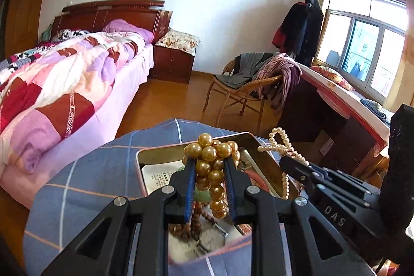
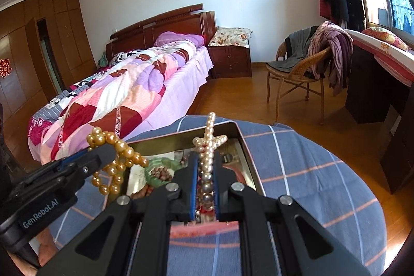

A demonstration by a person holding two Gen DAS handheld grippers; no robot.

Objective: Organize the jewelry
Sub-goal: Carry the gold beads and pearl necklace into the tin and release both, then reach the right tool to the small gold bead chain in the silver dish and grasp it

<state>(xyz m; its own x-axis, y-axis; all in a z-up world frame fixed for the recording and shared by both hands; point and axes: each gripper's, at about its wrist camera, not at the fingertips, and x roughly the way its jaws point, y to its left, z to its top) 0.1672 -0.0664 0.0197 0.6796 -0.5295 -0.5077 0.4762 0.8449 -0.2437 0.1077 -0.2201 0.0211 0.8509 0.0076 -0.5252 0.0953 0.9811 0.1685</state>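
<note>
Gripping a bunched gold bead necklace (image 1: 211, 167), the left gripper (image 1: 209, 162) hangs above the open metal tin (image 1: 141, 164) on the blue checked cloth (image 1: 85, 177); right gripper (image 2: 206, 159) is clamped narrow on a white pearl strand (image 2: 209, 144) over that same tin. Tin contents are mostly hidden by fingers: green bangle (image 2: 161, 164), brown wooden beads (image 1: 196, 219), a blurred watch (image 1: 211, 239). Printed paper inside is unreadable. Gripper bodies read "DAS" and "GenRobot.AI".

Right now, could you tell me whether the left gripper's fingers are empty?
No, the left gripper is closed on a strand of large gold beads, held above the open metal tin.
</note>
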